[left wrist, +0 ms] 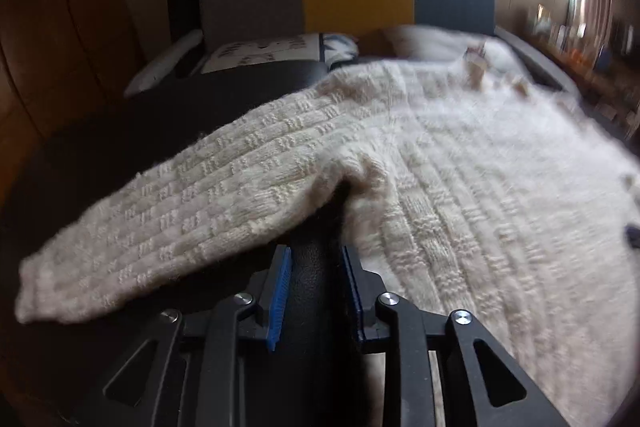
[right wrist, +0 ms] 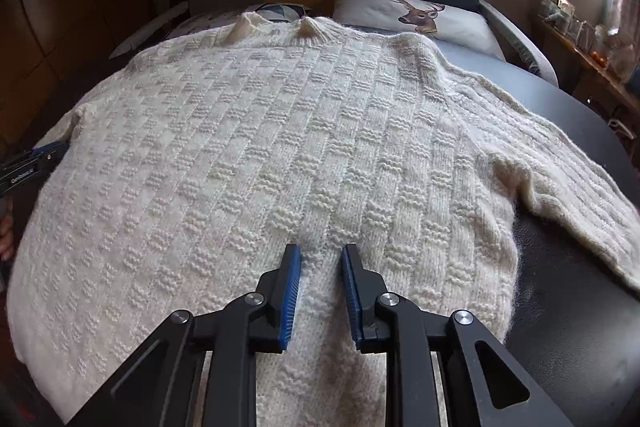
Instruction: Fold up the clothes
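Sweater point(right wrist: 280, 131) flat on worktop point(right wrist: 568, 307), sleeves out for folding. Left tongs point(left wrist: 317, 255) spread at armpit; right tongs point(right wrist: 321, 255) spread over hem, nothing pinched.

Our left tongs point(left wrist: 317, 295) are black with silver screws. Our right tongs point(right wrist: 321, 297) look alike, with ribbed blue pads point(right wrist: 291, 301).

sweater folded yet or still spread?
Spread: the cream knitted sweater lies flat on the black table, both sleeves out, no fold visible.
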Motion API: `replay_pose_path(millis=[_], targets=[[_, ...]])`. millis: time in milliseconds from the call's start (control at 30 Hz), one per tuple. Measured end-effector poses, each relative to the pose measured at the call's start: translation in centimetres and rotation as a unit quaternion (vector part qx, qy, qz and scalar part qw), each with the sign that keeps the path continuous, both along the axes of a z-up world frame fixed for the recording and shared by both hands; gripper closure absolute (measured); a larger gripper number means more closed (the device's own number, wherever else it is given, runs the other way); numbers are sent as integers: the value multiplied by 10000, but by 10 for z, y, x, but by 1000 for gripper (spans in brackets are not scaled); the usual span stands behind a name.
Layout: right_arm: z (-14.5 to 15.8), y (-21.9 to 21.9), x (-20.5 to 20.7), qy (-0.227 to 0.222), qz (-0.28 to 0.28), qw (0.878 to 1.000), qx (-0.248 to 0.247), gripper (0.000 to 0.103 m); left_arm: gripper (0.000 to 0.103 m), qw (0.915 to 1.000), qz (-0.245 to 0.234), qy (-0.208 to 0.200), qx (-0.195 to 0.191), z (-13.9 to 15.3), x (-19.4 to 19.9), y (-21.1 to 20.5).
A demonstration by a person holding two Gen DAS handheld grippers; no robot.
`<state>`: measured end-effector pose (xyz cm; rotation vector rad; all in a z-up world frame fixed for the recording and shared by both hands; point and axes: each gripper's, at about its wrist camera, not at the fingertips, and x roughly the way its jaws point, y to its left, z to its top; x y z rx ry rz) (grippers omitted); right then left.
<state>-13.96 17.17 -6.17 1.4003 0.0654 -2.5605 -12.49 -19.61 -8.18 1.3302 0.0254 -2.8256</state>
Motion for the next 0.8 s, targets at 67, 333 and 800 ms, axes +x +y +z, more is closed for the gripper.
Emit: replay_pose_path(millis=[67,333,800], targets=[[0,4,0,-9,-40,9999,-126,80,78,9969,317,170,700,7,8,-31],[1,1,-6,-41,-106,9997,-194,80,71,9464,2517,176,2018,4,44,-176],[3,3,-3,-44,-292,9989,-373,79,54,8490,3852,358,3599,-33,81,-279]])
